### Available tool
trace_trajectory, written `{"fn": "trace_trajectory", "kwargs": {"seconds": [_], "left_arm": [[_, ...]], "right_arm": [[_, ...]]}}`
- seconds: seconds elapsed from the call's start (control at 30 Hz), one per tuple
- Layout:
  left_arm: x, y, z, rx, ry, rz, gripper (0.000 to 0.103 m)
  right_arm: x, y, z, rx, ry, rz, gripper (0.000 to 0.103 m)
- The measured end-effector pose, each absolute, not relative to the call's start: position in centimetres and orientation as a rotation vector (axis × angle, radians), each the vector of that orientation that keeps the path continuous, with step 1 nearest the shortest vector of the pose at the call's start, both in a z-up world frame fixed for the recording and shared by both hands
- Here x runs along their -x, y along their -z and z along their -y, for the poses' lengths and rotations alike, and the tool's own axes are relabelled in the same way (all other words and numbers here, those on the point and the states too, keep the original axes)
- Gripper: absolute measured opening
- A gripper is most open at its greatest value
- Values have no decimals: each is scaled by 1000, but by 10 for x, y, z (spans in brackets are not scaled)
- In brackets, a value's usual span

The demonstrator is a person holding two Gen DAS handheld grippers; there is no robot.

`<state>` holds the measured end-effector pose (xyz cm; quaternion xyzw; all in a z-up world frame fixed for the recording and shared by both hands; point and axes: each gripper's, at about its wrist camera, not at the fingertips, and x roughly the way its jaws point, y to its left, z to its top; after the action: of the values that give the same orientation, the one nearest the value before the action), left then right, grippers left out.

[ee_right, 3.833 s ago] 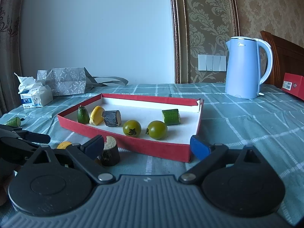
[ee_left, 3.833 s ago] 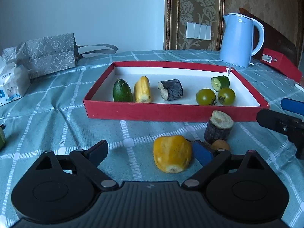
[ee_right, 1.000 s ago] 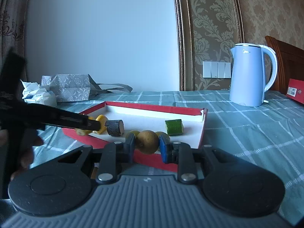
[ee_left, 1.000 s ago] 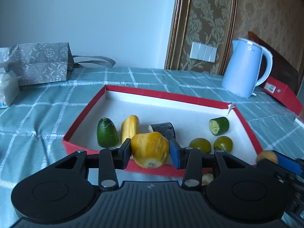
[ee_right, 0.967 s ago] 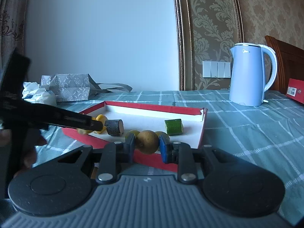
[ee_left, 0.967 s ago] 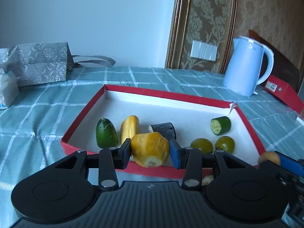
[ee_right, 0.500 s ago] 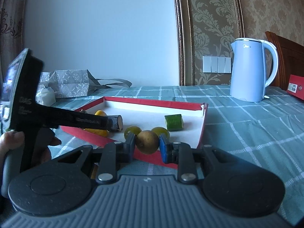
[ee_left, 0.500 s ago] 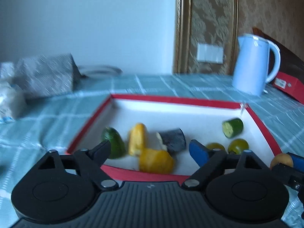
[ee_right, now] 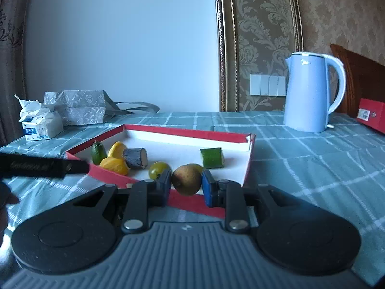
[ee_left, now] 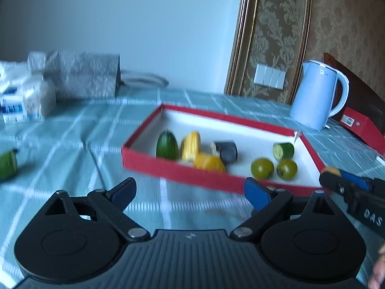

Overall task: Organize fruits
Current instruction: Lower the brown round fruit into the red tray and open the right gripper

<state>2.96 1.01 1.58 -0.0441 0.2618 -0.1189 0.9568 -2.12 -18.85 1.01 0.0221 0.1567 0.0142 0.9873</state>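
Ahead of the left claw (ee_left: 190, 193): tray (ee_left: 216, 177) on table (ee_left: 72, 144), holding produce. Kettle (ee_left: 317, 96) behind tray, to the right. Bag (ee_left: 84, 74) far left. Between right claw (ee_right: 186, 185) pads: pear (ee_right: 186, 179), over tray's near edge.

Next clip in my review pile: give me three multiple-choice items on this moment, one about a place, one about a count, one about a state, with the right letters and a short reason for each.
1. Where does the blue kettle stand?
A. inside the red tray
B. on the tablecloth beyond the red tray
C. on the grey bag

2. How many round green tomatoes lie in the tray in the left wrist view?
A. two
B. four
C. none

3. What does the right hand-held gripper hold?
A. nothing
B. a cucumber piece
C. a round brown fruit

Answers: 1 B, the kettle sits on the cloth past the tray's far corner. 2 A, one tomato lies beside the other. 3 C, both blue pads press the brown fruit's sides.
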Motion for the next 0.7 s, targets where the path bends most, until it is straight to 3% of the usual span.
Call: {"fn": "trace_trajectory", "kwargs": {"seconds": [0.27,0.7], "left_arm": [[-40,2,-24,106,170,-658,97],[-41,9,-10,-7,126,-657,99]], "right_arm": [[15,-12,191,-40,17,-311,26],[-33,-1,214,-120,73,-495,26]]}}
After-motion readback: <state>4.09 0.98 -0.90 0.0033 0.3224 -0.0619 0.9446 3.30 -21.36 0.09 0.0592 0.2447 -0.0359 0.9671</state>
